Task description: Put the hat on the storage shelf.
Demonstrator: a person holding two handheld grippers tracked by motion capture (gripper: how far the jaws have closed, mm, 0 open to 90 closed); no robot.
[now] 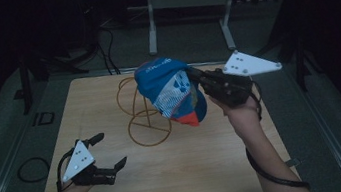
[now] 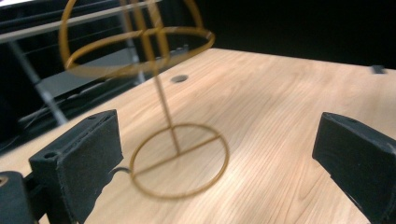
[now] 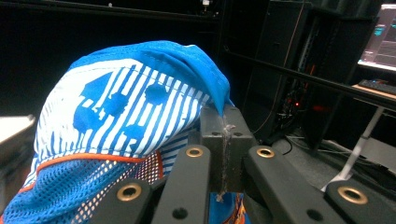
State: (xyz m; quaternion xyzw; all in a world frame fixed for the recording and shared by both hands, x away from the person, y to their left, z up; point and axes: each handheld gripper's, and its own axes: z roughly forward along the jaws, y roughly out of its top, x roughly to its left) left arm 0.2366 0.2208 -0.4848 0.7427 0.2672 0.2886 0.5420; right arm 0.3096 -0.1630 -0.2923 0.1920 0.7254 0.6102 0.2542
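High view: your right gripper (image 1: 195, 76) pinches the cap (image 1: 170, 92) above the wire stand (image 1: 141, 111), mid-tabletop; misalignment could topple it.

Left gripper view: your left gripper (image 2: 215, 154) is spread, steadying nothing.

Right gripper view: the thin fabric pinch could slip.

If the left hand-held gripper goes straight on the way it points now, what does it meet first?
Probably the wire stand: its round base ring lies just ahead between the open left hand-held gripper jaws, though depth is unclear.

- High view: above the near side, looking forward and down over the whole tabletop (image 1: 209, 171).
- Left gripper view: low, close, along the tabletop; shares the wire stand (image 2: 180, 161) with the high view.
- Right gripper view: raised, close on the cap (image 3: 126, 116), facing the dark room; the high view shows the cap too.
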